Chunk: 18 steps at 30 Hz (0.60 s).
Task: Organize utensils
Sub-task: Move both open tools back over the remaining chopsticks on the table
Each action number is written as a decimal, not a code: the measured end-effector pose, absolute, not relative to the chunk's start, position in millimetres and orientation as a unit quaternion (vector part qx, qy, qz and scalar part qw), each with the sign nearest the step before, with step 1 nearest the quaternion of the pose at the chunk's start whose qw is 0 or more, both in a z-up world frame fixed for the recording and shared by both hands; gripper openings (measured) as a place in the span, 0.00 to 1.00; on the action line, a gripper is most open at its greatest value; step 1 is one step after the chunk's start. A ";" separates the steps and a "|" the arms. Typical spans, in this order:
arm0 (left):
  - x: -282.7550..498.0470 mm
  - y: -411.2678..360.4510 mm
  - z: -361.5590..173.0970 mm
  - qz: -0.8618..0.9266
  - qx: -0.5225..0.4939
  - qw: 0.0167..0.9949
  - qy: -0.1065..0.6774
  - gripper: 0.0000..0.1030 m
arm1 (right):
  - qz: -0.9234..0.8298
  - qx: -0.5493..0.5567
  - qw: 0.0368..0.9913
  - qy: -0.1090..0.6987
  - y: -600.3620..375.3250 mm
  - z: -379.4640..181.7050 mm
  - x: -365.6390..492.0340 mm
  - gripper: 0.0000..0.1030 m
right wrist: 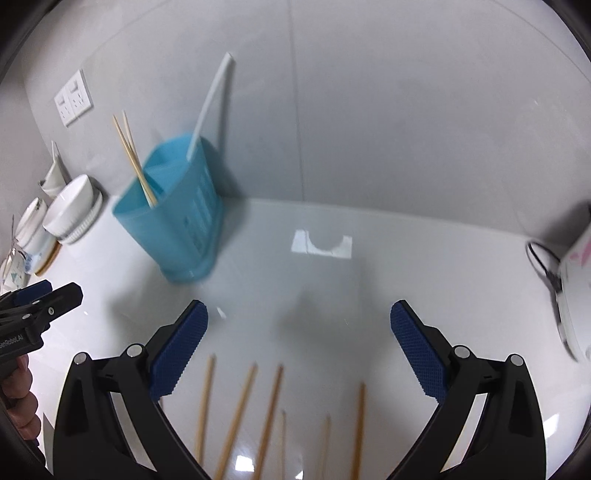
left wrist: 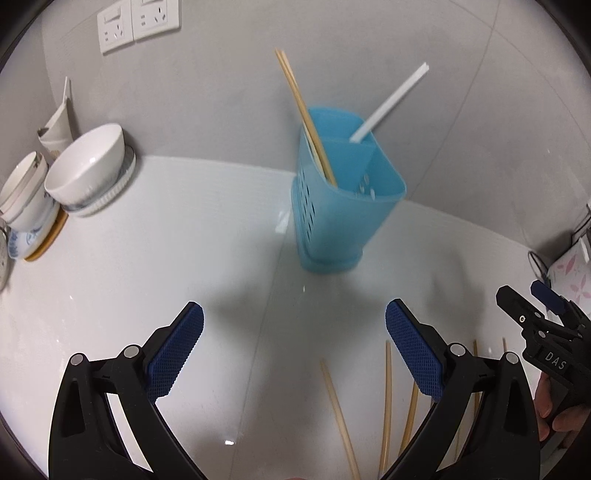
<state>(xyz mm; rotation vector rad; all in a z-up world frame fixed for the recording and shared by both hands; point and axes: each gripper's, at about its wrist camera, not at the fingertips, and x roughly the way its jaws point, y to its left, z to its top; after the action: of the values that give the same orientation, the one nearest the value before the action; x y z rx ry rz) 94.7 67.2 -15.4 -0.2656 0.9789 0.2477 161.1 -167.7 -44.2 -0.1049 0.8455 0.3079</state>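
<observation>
A blue perforated utensil holder [left wrist: 340, 199] stands on the white counter by the wall. Two wooden chopsticks [left wrist: 303, 114] lean in its left compartment and a white straw-like stick [left wrist: 391, 101] leans in its back one. It also shows in the right wrist view [right wrist: 177, 221]. Several loose wooden chopsticks [right wrist: 240, 417] lie on the counter in front of my grippers, also in the left wrist view [left wrist: 340, 417]. My left gripper [left wrist: 295, 347] is open and empty above the counter. My right gripper [right wrist: 299, 350] is open and empty above the loose chopsticks.
White bowls [left wrist: 86, 173] stacked on plates stand at the far left by the wall, below wall sockets [left wrist: 136, 22]. A pink patterned item with a black cable [left wrist: 569, 277] lies at the right edge. A white paper piece [right wrist: 321, 245] lies on the counter.
</observation>
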 end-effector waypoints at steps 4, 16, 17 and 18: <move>84.6 57.5 -35.7 0.115 -0.134 0.853 0.492 0.94 | 0.138 -0.054 0.892 0.427 -186.0 -60.2 147.7 0.92; 57.0 36.4 -95.0 0.119 -0.145 0.811 0.555 0.94 | 0.122 -0.070 0.853 0.502 -206.8 -111.9 117.3 0.86; 55.2 34.5 -99.4 0.119 -0.147 0.807 0.560 0.94 | 0.121 -0.068 0.850 0.509 -208.9 -115.5 114.7 0.85; 54.1 32.9 -103.9 0.119 -0.147 0.803 0.564 0.94 | 0.119 -0.069 0.847 0.513 -209.7 -118.1 112.0 0.85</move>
<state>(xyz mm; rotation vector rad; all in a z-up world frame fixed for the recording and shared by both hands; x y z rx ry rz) 54.1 32.9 -103.9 -0.3158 1.2093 0.2555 112.0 -209.7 -118.1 -0.1460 1.0819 0.2519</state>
